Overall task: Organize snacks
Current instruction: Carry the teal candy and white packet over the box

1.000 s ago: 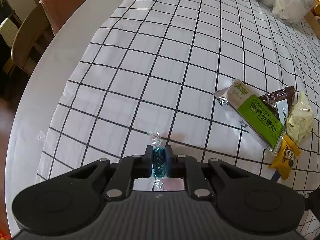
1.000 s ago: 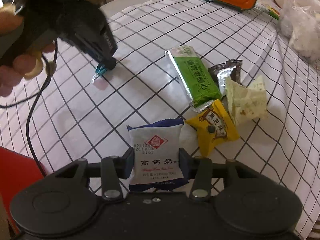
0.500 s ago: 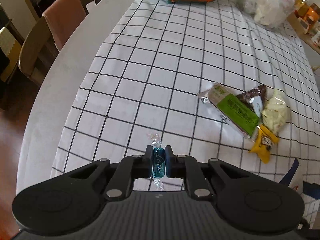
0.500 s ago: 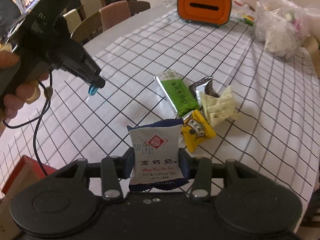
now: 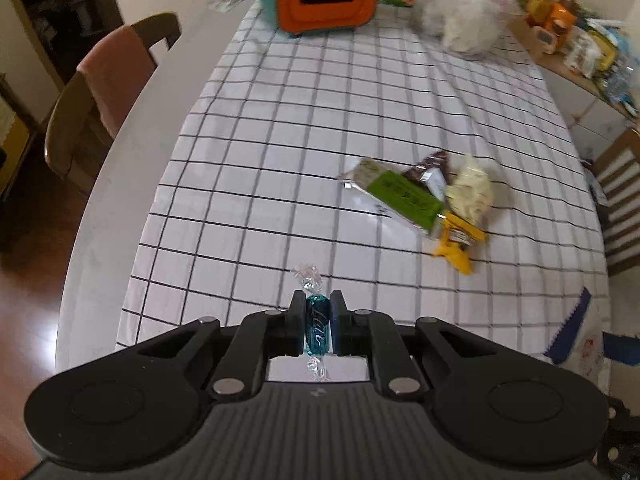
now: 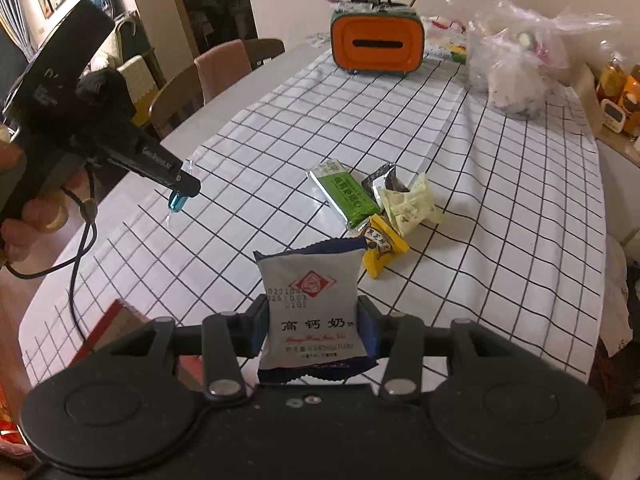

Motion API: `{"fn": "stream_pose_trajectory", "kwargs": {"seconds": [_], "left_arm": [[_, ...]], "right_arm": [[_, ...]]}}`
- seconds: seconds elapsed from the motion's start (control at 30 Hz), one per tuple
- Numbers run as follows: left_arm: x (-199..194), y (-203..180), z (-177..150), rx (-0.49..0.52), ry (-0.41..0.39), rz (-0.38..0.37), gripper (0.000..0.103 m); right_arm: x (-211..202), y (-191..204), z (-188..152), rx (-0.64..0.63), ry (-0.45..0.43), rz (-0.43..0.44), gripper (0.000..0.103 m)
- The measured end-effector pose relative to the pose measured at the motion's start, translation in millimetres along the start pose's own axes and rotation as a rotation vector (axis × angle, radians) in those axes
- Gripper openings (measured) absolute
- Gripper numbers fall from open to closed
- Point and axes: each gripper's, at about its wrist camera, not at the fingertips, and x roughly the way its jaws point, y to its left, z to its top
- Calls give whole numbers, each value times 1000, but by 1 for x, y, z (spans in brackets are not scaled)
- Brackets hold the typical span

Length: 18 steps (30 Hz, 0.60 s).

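Note:
My left gripper [image 5: 317, 320] is shut on a blue wrapped candy [image 5: 317, 330] and holds it above the checked tablecloth; it also shows in the right wrist view [image 6: 178, 200] at the left. My right gripper [image 6: 314, 326] is shut on a white and blue milk snack packet [image 6: 310, 300], held above the table's near edge. A small pile lies on the cloth: a green bar [image 6: 346, 196], a dark foil packet [image 6: 380, 182], a pale yellow packet [image 6: 410, 206] and a yellow packet [image 6: 380, 246]. The pile also shows in the left wrist view [image 5: 404, 196].
An orange and teal box with a slot [image 6: 376, 44] stands at the table's far end, next to a clear plastic bag [image 6: 516, 64]. Chairs [image 6: 218, 72] stand along the left side. A red box [image 6: 120, 320] sits low at the near left. Cluttered shelf at far right [image 5: 576, 40].
Both grippers have risen and pulled back from the table with their snacks still held. The far box and bag have come into view.

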Motion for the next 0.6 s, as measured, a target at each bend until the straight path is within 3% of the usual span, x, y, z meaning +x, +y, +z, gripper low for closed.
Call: {"fn": "stream_pose_trajectory", "kwargs": {"seconds": [0.37,0.6], "left_arm": [[-46,-31,-48,122,-20,-43,12],[-61,-42,-89,178,17,-87,12]], "right_arm": [[-43,13,-27,42,4,14,45],[-58,22,-54,72,13,28,45]]}}
